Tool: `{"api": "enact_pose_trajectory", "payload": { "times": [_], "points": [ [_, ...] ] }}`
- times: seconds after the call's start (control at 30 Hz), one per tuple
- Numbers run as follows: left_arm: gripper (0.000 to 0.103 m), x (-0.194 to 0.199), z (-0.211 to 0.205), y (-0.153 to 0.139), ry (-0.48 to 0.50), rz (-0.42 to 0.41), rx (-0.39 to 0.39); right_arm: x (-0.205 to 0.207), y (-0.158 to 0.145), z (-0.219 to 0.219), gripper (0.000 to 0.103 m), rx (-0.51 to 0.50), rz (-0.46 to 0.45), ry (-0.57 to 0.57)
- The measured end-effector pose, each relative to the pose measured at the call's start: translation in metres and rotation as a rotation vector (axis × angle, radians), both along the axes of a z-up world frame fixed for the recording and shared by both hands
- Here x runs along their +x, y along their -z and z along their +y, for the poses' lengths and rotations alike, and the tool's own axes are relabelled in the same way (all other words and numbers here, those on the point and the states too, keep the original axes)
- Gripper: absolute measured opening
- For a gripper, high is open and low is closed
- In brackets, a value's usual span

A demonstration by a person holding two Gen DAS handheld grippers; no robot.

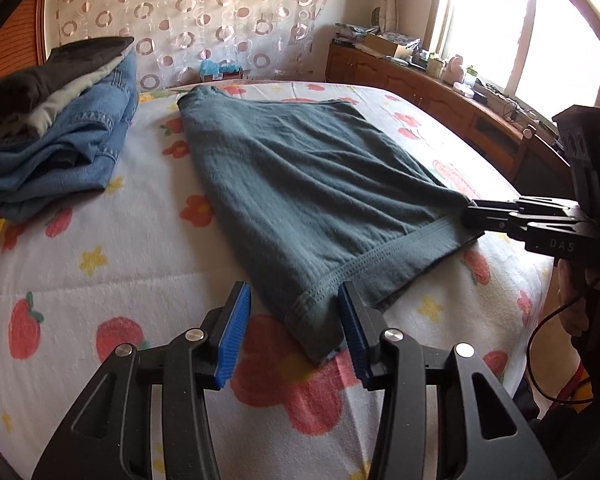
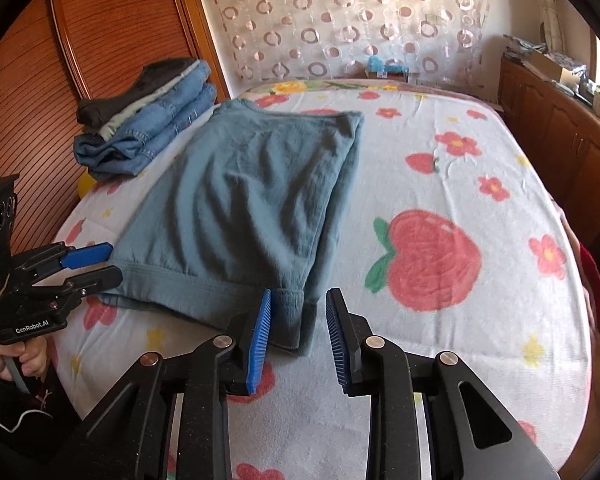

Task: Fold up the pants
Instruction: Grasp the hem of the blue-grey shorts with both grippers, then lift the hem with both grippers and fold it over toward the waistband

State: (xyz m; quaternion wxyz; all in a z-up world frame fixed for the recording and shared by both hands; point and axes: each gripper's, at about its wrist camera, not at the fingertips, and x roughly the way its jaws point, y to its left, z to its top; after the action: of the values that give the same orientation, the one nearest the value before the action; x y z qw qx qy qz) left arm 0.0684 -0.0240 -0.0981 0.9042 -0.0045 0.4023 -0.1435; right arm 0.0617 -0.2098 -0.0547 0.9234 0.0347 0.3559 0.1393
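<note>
black gripper [image 1: 294, 330], blue ribbed pads [image 1: 233, 340], silver screws

The pants [image 2: 244, 208] lie mid-bed [image 2: 440, 168]; a clothes stack [image 2: 148, 120] sits at their ten o'clock, a cabinet [image 2: 560, 128] at three o'clock.

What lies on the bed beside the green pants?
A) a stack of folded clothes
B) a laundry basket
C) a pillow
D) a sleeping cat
A: a stack of jeans and dark folded clothes sits on the bed left of the pants.

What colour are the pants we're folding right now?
Plain dark teal-grey pants, no print; the colour shows best in the left wrist view.
</note>
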Motion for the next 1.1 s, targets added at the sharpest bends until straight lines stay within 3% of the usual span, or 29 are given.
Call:
{"api": "enact_pose_trajectory", "payload": {
  "times": [0.1, 0.47, 0.53, 0.63, 0.8, 1.1],
  "points": [
    [0.045, -0.005, -0.001, 0.001, 0.002, -0.009, -0.007, 0.001, 0.003, 0.000, 0.029, 0.008, 0.012, -0.003],
    [0.017, -0.007, -0.002, 0.000, 0.015, -0.014, -0.073, 0.001, 0.004, 0.002, 0.029, 0.023, 0.004, -0.018],
    [0.014, -0.009, -0.002, -0.003, 0.030, -0.023, -0.078, 0.001, 0.005, 0.002, 0.021, 0.029, -0.002, -0.029],
    [0.013, -0.015, 0.000, -0.015, 0.041, -0.052, -0.091, -0.003, 0.003, -0.001, 0.014, 0.057, -0.013, -0.049],
    [0.013, -0.026, 0.006, -0.039, 0.059, -0.097, -0.109, -0.013, -0.002, 0.000, 0.014, 0.083, -0.018, -0.078],
    [0.013, -0.031, 0.011, -0.047, 0.065, -0.114, -0.107, -0.028, -0.013, 0.003, 0.014, 0.084, -0.054, -0.086]
  ]
}}
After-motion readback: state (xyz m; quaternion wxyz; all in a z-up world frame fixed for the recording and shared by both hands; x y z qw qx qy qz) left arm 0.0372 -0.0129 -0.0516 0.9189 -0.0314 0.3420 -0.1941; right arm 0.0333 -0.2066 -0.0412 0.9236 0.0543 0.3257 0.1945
